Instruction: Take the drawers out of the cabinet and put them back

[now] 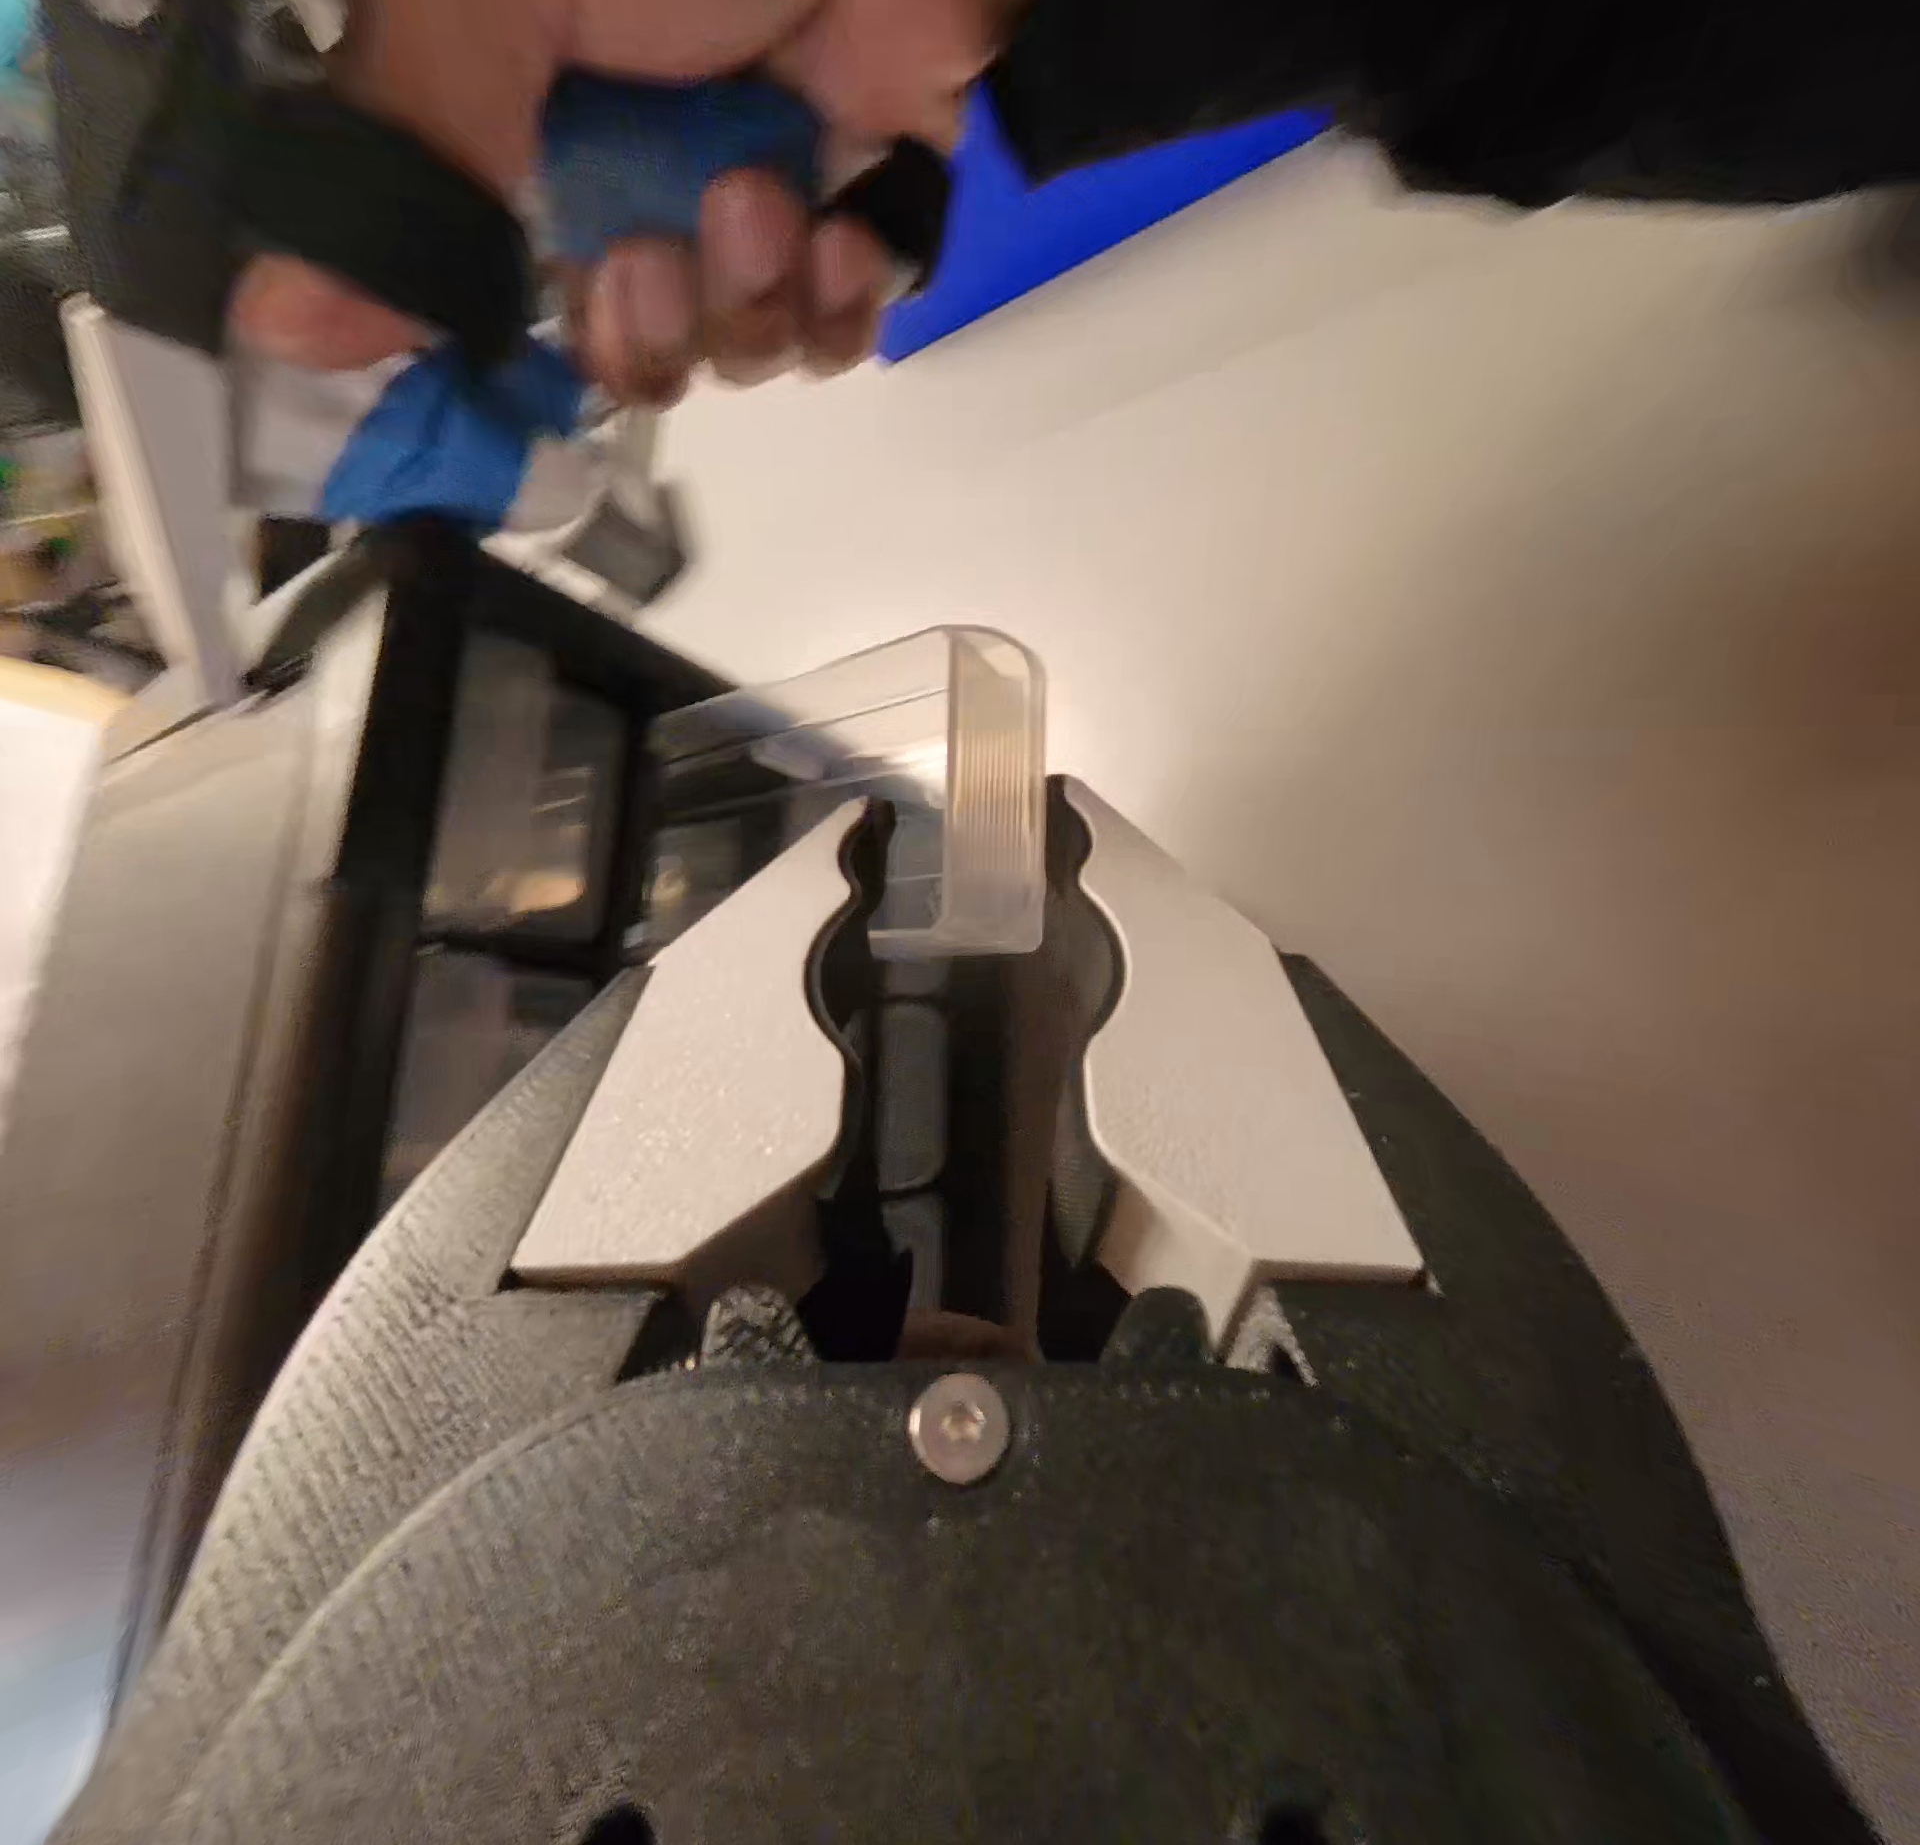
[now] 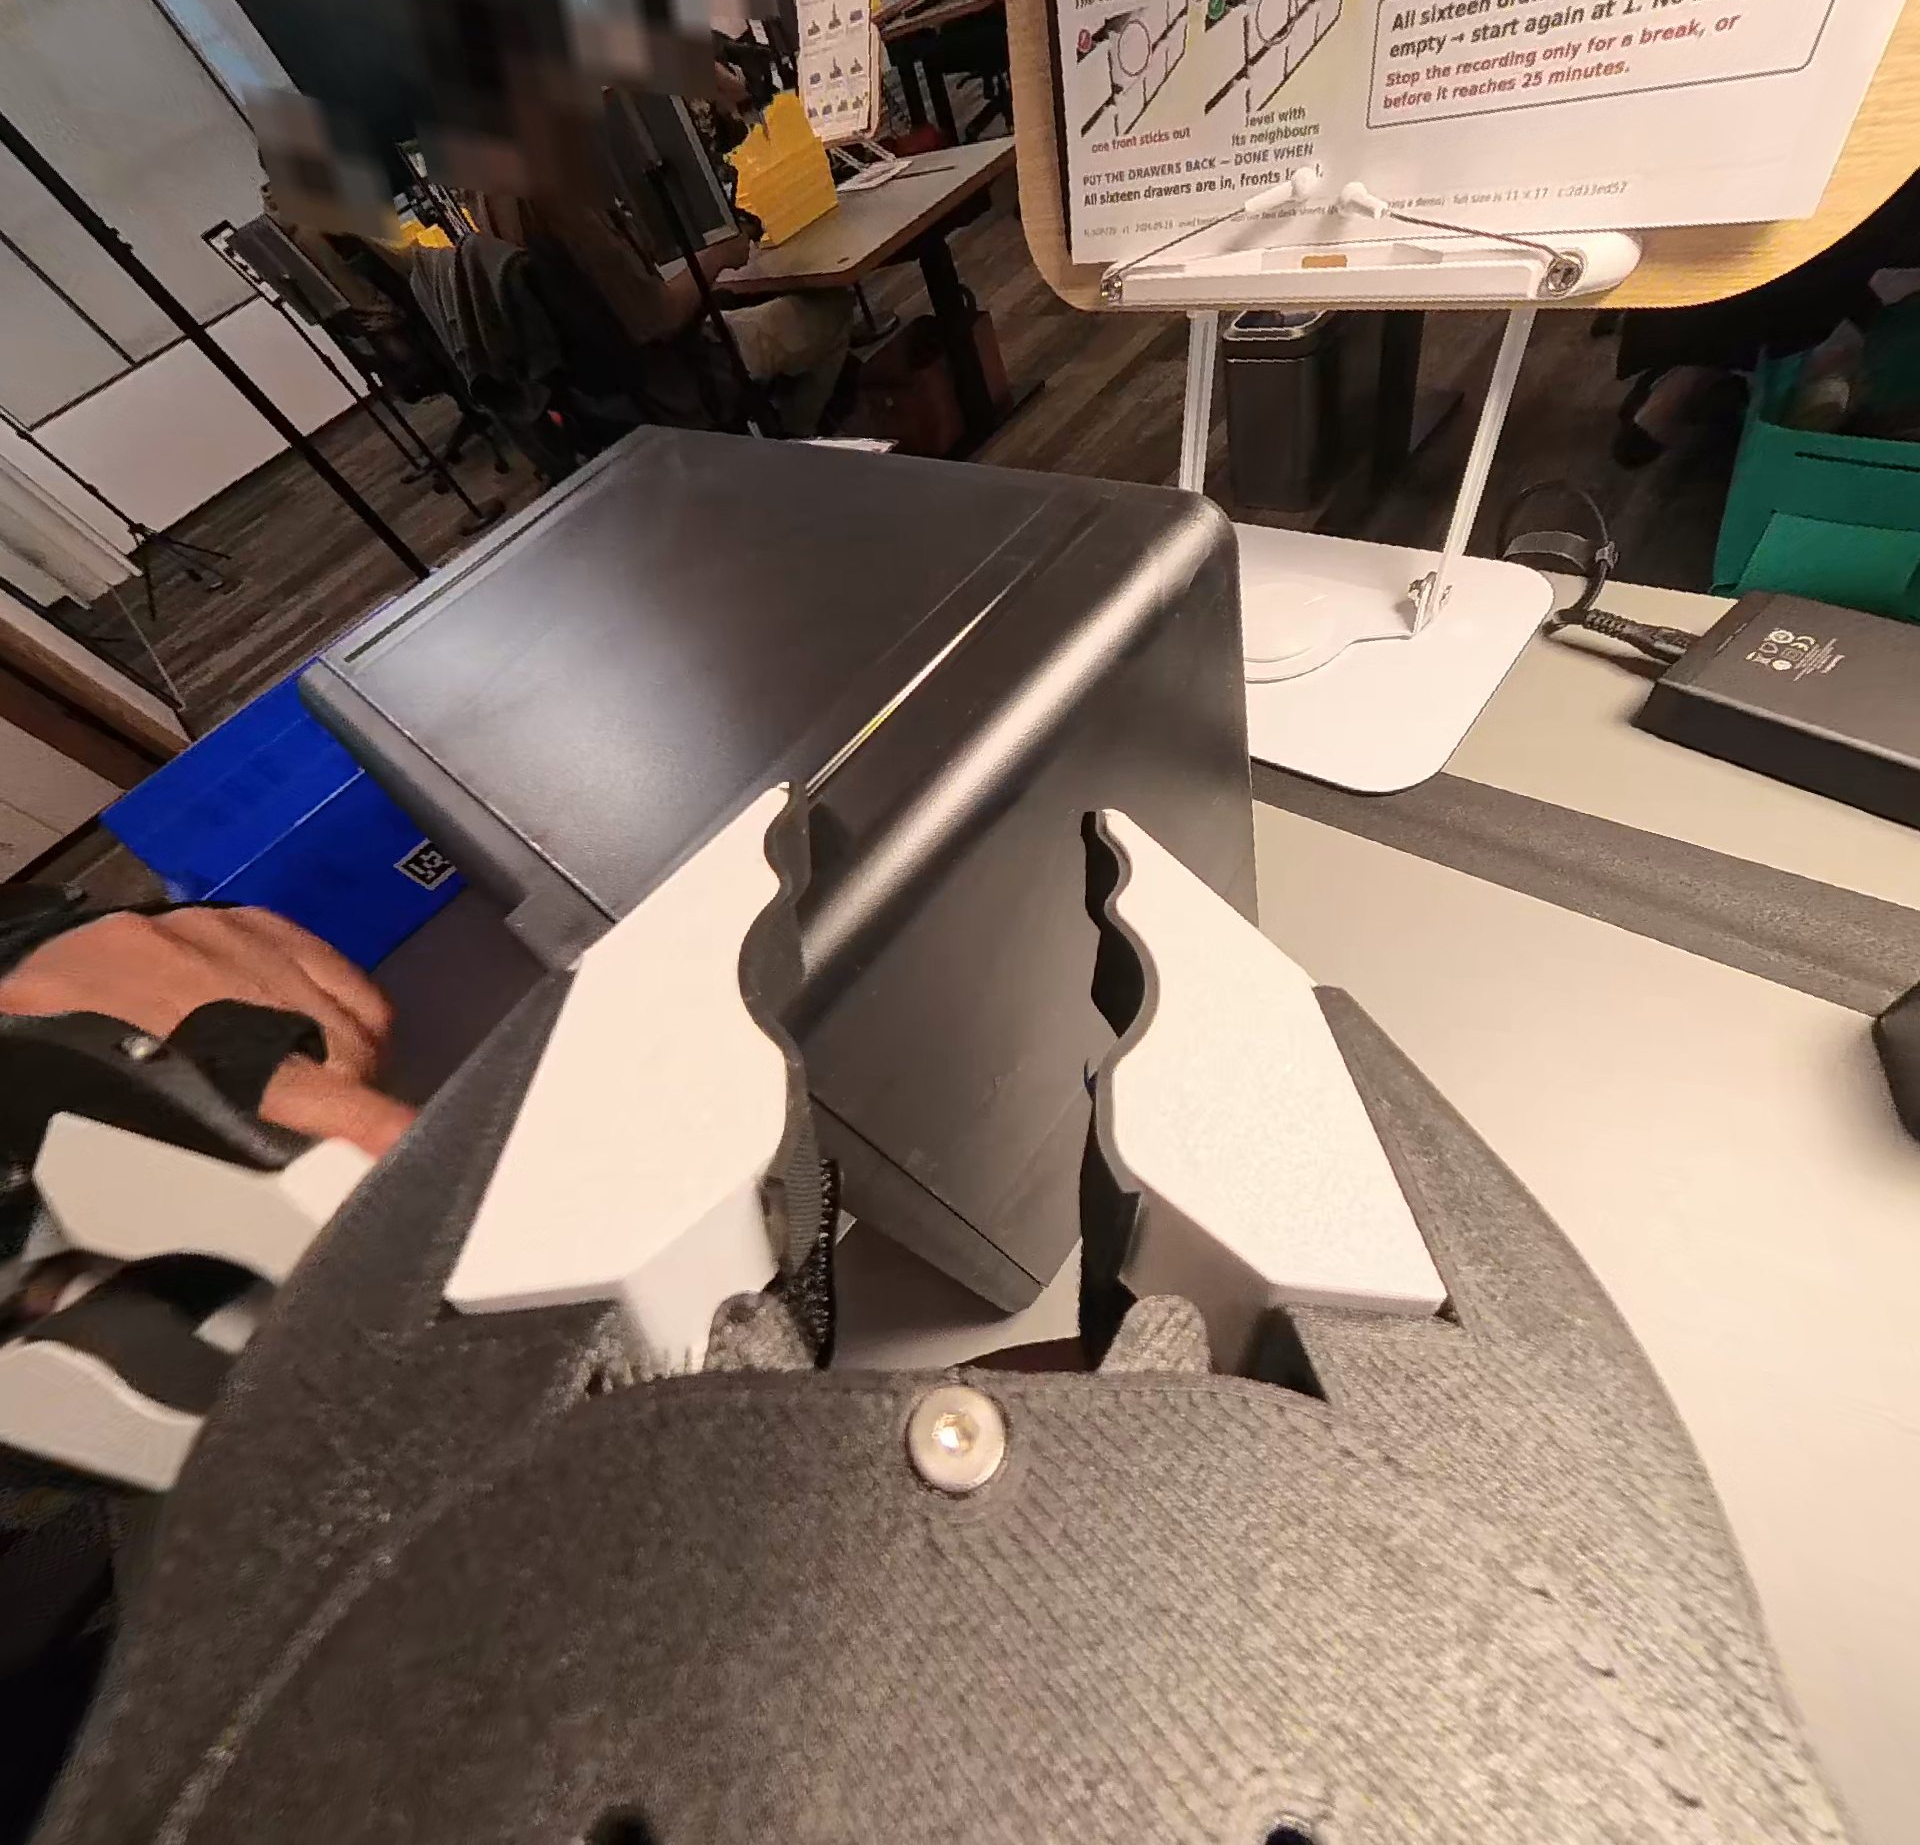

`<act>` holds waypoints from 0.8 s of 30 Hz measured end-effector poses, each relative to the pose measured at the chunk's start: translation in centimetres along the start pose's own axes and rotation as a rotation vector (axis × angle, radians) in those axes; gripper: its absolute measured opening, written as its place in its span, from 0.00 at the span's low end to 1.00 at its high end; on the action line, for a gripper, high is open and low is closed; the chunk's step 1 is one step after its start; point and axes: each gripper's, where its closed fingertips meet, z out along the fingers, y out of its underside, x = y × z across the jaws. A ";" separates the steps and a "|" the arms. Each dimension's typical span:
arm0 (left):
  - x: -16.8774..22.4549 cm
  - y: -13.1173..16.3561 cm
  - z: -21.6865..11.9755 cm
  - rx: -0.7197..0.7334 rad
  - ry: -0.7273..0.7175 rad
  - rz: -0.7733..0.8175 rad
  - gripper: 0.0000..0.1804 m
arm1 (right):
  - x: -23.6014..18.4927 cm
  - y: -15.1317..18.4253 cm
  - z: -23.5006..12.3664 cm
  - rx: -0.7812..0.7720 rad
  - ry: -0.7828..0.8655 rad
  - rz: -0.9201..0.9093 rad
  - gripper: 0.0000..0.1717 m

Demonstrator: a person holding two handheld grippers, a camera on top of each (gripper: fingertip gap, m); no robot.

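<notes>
On the table: black cabinet (image 2: pixel 790 715) and a white document stand (image 2: pixel 1392 652) at 1 o'clock of it.
Left gripper (image 1: pixel 961 860): jaws narrowly parted around a clear drawer's (image 1: pixel 831 725) ribbed front tab (image 1: pixel 992 808) — the right pad sits just beside it, the left pad stands off with a gap.
Drawer: partly out of the cabinet's dark front (image 1: pixel 499 777), reaching toward 3 o'clock in the left wrist view.
Right gripper (image 2: pixel 940 850): jaws wide, straddling the cabinet's rounded top edge — whether the pads press on it cannot be told.
Far side: blue bin (image 2: pixel 260 819) at 9 o'clock of the cabinet.
</notes>
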 end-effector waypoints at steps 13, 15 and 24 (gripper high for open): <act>-0.3 -0.5 -1.4 0.223 -0.272 -0.064 0.17 | 0.0 0.0 -0.1 0.002 0.002 -0.003 0.32; 0.1 -0.3 -0.6 0.228 -0.197 -0.122 0.13 | 0.0 0.0 -0.1 0.003 0.005 -0.006 0.32; -4.1 2.1 3.0 0.183 -0.200 -0.416 0.20 | 0.0 -0.1 -0.1 0.006 0.007 -0.009 0.32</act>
